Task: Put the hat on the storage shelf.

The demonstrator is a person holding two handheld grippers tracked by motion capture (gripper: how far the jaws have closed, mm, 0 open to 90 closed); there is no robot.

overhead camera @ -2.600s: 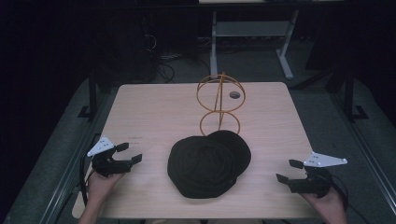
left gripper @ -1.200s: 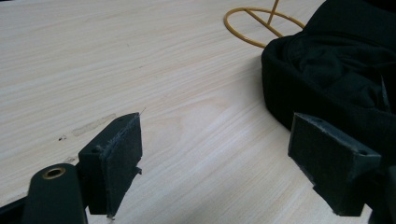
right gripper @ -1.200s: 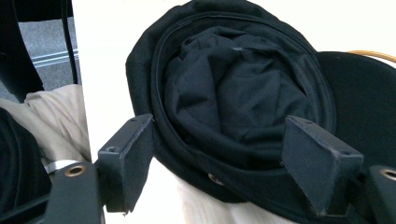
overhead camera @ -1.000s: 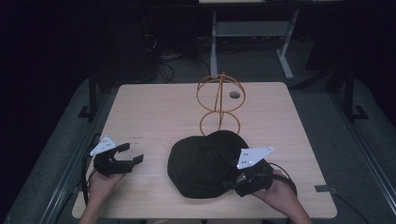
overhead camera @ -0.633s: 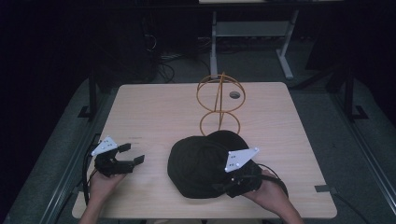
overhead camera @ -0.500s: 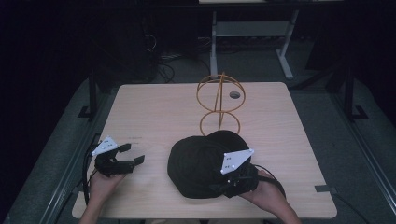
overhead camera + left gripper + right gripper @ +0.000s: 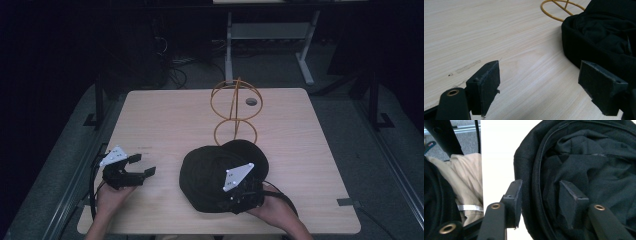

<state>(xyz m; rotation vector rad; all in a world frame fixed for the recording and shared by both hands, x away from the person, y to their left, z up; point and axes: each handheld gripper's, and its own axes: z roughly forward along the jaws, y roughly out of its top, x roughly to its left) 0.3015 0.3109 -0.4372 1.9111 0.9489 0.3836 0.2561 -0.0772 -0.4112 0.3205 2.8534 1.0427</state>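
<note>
While a black cap (image 7: 215, 172) lies upturned near the desk's (image 7: 165, 120) front edge, the right claw (image 7: 540, 202) straddles its rim, not yet closed. Left claw (image 7: 142, 170) waits wide, empty. Lifting remains undone.

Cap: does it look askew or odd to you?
Yes. The cap lies upside down on the table, its crumpled lining facing up, in front of the wire stand. The right hand-held gripper straddles its near rim, one jaw inside, one outside. Nothing is spilled or visibly damaged.
</note>
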